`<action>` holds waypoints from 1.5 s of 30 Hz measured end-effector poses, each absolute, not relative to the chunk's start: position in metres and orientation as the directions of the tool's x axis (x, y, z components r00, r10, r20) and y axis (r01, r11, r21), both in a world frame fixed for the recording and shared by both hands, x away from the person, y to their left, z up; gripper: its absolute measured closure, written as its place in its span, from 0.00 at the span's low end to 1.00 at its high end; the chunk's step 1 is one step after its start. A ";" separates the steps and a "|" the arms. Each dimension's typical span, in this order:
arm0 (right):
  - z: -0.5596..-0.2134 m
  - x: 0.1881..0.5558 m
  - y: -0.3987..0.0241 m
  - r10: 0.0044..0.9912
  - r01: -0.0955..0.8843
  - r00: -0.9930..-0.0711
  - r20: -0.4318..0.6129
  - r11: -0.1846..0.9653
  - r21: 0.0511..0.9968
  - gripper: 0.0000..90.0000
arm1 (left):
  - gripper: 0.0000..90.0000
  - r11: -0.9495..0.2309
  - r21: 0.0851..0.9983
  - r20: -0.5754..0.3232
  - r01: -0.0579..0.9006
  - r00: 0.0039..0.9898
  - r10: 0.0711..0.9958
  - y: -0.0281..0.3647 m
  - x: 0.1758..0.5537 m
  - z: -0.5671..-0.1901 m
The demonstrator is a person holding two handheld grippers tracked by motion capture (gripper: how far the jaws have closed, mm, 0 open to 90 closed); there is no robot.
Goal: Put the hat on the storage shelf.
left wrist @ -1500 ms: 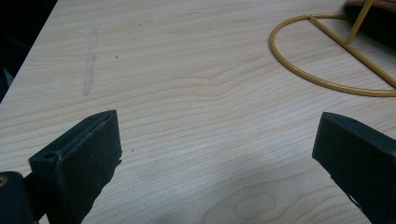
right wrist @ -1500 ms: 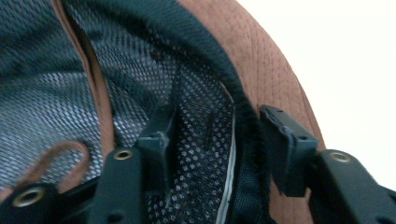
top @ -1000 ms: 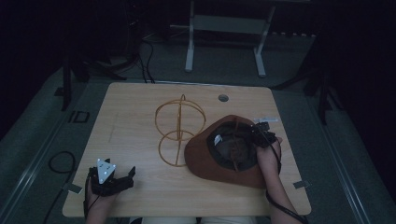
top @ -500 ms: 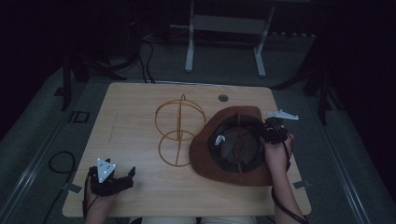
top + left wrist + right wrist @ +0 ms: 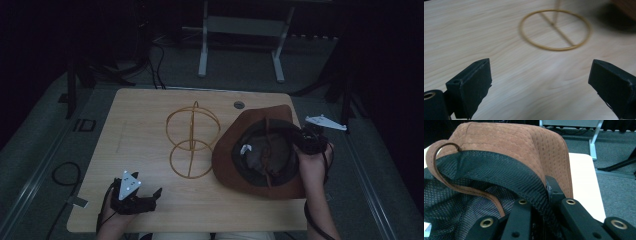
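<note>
A brown suede hat (image 5: 250, 150) with a black mesh lining hangs tilted over the right part of the table, its inside facing up. My right gripper (image 5: 304, 140) is shut on the hat's rim at its right side; in the right gripper view the jaws pinch the black sweatband and brown brim (image 5: 524, 147). A brown strap (image 5: 439, 172) loops across the lining. A gold wire stand (image 5: 192, 140) with two rings stands mid-table, left of the hat. My left gripper (image 5: 150, 200) hovers open near the front left edge, its round base ring (image 5: 555, 30) ahead of the jaws.
The light wooden table (image 5: 140, 120) has a small round grommet (image 5: 239, 105) at its back edge. A white metal frame (image 5: 240, 35) stands on the grey floor behind the table. Cables (image 5: 60, 175) lie on the floor at left.
My right gripper has lifted the hat's right rim up and to the right, tilting the hat off the table. The left gripper has shifted slightly.
</note>
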State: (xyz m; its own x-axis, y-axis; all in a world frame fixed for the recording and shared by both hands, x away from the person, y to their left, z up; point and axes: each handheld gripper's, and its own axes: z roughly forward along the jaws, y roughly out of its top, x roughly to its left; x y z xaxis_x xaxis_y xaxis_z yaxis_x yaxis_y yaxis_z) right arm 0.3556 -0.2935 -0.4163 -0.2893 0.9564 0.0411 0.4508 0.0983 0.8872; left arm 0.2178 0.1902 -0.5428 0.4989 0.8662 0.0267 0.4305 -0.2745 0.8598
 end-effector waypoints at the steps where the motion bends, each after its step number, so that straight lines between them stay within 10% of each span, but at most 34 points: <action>1: -0.416 0.354 -0.295 0.957 0.452 -0.286 0.040 0.098 0.887 0.94 | 0.06 -0.275 0.861 0.020 0.427 0.513 0.858 0.185 0.217 -0.540; 19: -0.422 0.336 -0.313 0.960 0.447 -0.276 0.040 0.092 0.890 0.93 | 0.11 -0.474 0.821 0.086 0.319 0.752 0.654 0.093 0.228 -0.514; 45: -0.427 0.326 -0.322 0.958 0.435 -0.280 0.057 0.074 0.897 0.93 | 0.14 -0.531 0.828 0.146 0.181 0.844 0.516 0.000 0.253 -0.459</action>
State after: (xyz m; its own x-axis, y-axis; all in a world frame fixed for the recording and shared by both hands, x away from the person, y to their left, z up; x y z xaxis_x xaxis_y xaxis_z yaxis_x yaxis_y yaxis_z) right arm 0.3258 -0.3216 -0.4269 -0.2804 0.9582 0.0570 0.4351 0.0739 0.8974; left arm 0.2527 0.0001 -0.4592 0.8437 0.5165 0.1464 0.1814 -0.5308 0.8278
